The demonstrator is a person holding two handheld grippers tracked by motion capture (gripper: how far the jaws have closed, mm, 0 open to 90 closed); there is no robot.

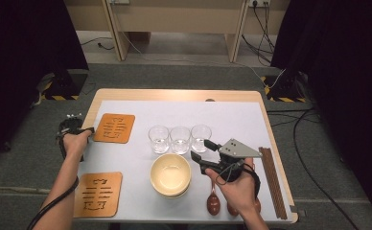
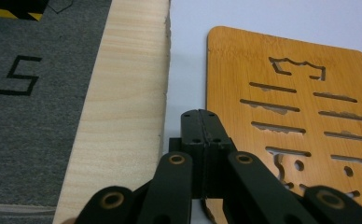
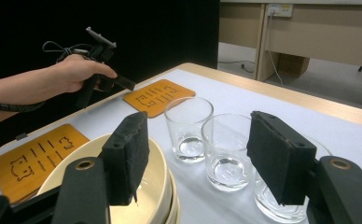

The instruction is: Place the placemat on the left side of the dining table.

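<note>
White paper covers the wooden table (image 1: 184,94). At its left edge the left gripper (image 2: 201,120) has its jaws clenched on the near edge of a bamboo coaster (image 2: 291,112). Across the table, the right gripper (image 3: 198,156) stands released, holding nothing, with a cream bowl (image 3: 156,186) beneath its left jaw and three glasses (image 3: 226,149) just beyond.

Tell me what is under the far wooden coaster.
The far wooden coaster lies flat on the white table cover, with the left hand-held gripper shut at its edge. Whatever lies beneath stays covered.
</note>
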